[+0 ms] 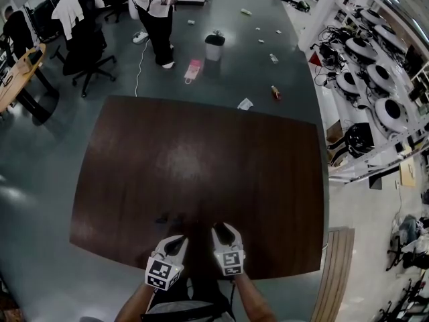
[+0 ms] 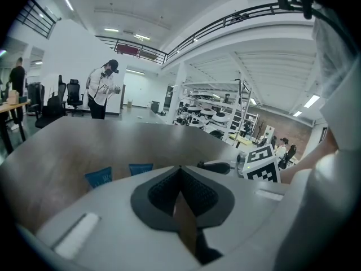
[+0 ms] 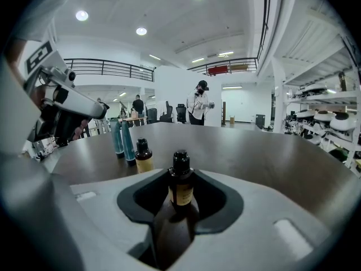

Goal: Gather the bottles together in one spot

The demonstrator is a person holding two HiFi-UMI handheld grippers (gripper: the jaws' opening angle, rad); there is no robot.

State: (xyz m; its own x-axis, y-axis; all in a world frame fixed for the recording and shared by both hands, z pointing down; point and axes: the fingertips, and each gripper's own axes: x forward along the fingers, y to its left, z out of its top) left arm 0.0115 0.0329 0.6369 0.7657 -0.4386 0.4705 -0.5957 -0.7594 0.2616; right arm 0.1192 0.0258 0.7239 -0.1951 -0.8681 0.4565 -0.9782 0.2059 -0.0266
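A small amber bottle (image 3: 181, 192) with a black cap stands upright between the tips of my right gripper (image 3: 180, 174), whose pads close on its sides. A second amber bottle (image 3: 143, 156) and two tall teal bottles (image 3: 117, 137) (image 3: 128, 144) stand close together just ahead and to the left. My left gripper (image 3: 66, 103) hovers beside that group, its jaws (image 2: 180, 171) shut with nothing in them. In the head view both grippers, left (image 1: 176, 241) and right (image 1: 226, 232), sit at the near edge of the dark wooden table (image 1: 201, 153). The bottles barely show there.
Two blue shapes (image 2: 98, 177) peep over the left gripper's body. Beyond the table a person (image 1: 157, 19) stands on the grey floor near office chairs (image 1: 87, 45) and a bin (image 1: 214, 45), with scattered litter. Shelves of equipment (image 1: 375, 79) line the right. A wooden bench (image 1: 338, 274) lies right of the table.
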